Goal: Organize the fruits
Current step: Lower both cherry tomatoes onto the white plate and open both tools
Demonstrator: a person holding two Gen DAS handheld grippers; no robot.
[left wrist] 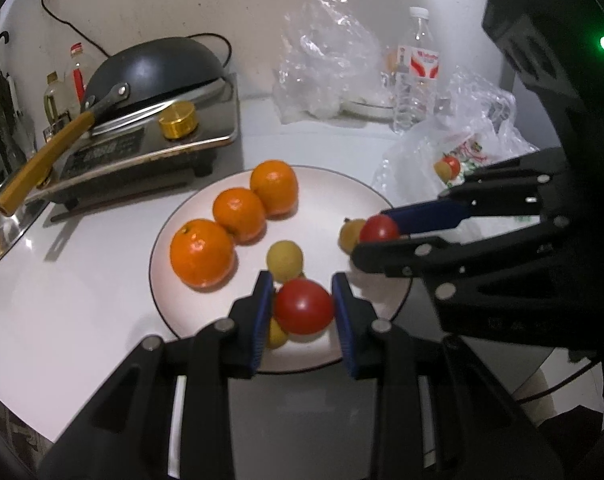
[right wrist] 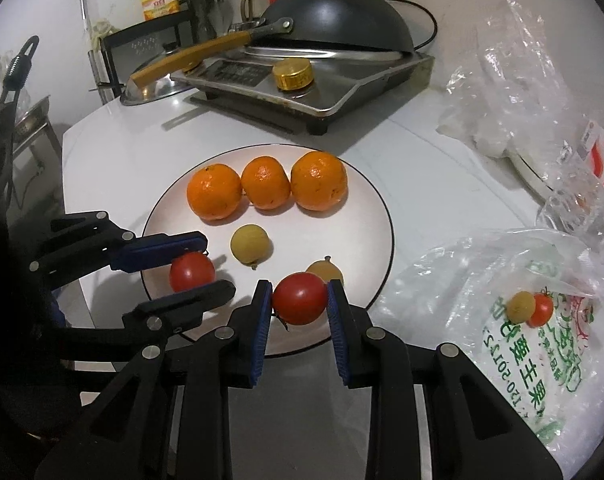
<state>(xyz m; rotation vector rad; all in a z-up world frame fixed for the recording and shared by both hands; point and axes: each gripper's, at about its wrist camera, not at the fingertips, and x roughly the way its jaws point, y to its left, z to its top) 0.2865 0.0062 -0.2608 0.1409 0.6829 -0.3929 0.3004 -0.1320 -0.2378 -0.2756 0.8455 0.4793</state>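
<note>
Over the near rim of the round white plate (right wrist: 382, 200), I hold a small smooth red tomato (right wrist: 300, 298) in the right gripper (right wrist: 299, 300) and another red tomato (left wrist: 304, 306) in the left gripper (left wrist: 303, 308), each claw closed narrowly across the fruit's middle. These look light, thin-skinned, soft and slippery, so I judge a gentle grip at the widest part best. Three dimpled oranges (right wrist: 267, 184) line the far side; small yellow-green round fruits (right wrist: 250, 245) sit between, one possibly touching my right tomato. Open plate lies centre-right; the crinkled clear plastic bag (right wrist: 502, 300) crowds the right.
</note>
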